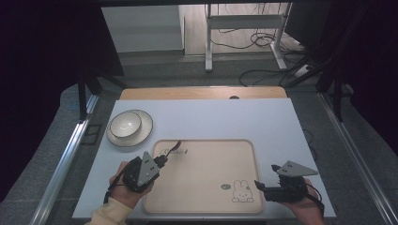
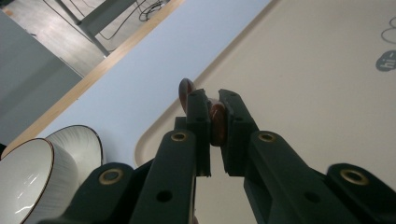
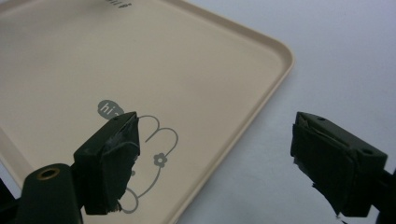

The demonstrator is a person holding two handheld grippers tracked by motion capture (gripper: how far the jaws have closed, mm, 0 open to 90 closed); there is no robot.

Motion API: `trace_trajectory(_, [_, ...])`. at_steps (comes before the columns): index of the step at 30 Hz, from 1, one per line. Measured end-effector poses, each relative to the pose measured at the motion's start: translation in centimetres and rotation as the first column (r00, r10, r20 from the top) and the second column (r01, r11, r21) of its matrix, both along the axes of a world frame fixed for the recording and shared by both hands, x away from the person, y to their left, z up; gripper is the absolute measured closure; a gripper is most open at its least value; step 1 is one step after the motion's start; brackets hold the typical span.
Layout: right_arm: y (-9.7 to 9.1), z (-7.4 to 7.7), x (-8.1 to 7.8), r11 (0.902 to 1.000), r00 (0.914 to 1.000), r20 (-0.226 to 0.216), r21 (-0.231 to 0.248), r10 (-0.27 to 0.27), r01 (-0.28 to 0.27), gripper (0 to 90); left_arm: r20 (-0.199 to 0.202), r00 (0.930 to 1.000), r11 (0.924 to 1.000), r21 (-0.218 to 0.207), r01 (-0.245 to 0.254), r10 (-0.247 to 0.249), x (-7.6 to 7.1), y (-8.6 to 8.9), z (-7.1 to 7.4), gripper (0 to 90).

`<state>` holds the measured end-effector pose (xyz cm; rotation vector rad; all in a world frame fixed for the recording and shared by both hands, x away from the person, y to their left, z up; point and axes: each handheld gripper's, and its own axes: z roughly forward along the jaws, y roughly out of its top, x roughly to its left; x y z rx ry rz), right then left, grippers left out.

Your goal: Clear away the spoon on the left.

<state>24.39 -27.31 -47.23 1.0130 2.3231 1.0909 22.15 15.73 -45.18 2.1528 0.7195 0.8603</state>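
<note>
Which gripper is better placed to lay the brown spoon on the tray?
Left. The left gripper is shut on the brown spoon, above the tray's far left corner. The right gripper is open at the tray's right edge.

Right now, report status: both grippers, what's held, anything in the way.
Left gripper shut on reddish-brown spoon over tray corner. Right gripper open, empty, at tray's right edge. Bowl on plate, apart from the tray.
</note>
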Motion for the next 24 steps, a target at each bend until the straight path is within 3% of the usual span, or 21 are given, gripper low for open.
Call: trace_trajectory(24, [0.0, -0.1, 0.0, 1.0, 1.0, -0.001, -0.003, 0.001, -0.001, 15.6, -0.043, 0.9987, 0.9925, 0.118, 0.033, -0.028, -0.6, -1.5, -2.3, 83.9])
